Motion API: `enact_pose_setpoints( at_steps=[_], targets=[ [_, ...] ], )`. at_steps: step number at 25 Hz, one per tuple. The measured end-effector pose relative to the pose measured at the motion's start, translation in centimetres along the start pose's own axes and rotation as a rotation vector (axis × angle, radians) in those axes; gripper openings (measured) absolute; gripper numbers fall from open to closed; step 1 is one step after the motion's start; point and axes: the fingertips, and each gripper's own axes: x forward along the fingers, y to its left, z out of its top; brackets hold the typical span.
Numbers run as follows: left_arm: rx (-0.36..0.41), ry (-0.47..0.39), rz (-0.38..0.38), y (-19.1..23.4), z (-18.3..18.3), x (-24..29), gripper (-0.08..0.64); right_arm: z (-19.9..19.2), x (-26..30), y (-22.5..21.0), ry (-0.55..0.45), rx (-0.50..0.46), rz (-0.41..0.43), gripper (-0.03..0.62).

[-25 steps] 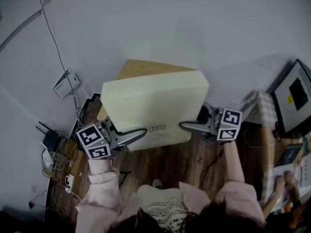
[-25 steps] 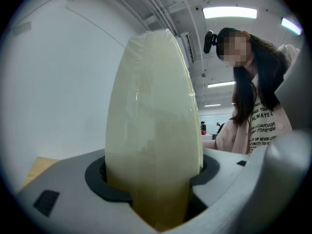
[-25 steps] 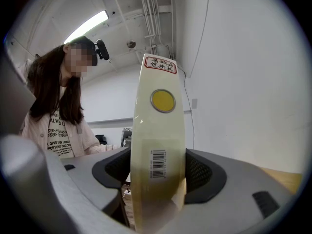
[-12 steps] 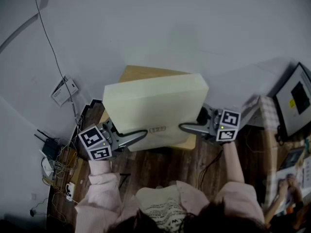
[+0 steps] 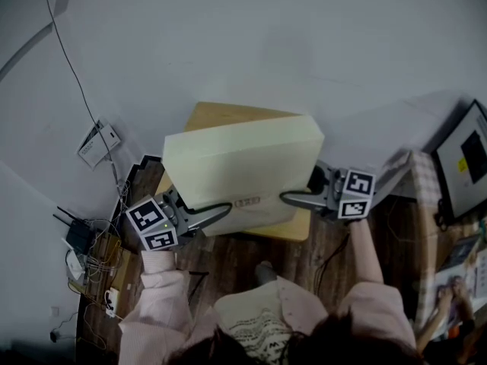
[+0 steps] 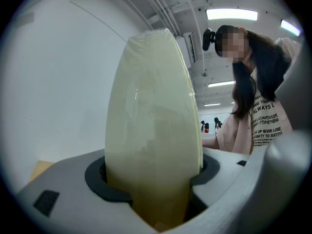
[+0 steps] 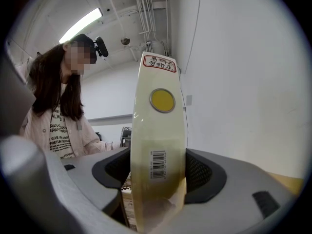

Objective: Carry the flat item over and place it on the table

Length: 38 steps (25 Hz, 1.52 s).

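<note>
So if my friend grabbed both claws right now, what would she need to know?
Left claw: shut on one edge of the cream flat wrapped box.
Right claw: shut on the opposite edge, the one with the yellow round sticker.
Box: held up between both claws, over the small light wooden table. It does not look set down.
Done: the box is lifted and brought to the table.
Left: lower it flat onto the table, open both claws and pull them away.
</note>
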Motion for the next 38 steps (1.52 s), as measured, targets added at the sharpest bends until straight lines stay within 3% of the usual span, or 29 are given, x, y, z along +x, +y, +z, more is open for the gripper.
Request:
enact_pose_setpoints(
  at_steps=[16, 38],
  targets=[
    [-0.029, 0.005, 0.057, 8.2, -0.1, 3.2, 0.331, -0.4, 1.5, -9.4, 0.049, 0.031, 0.046, 0.308],
    [-0.007, 0.065, 0.084, 13.7, -3.9, 7.4, 0.337, -4.5, 0.8, -16.0, 0.097, 0.028, 0.065, 0.313]
  ],
)
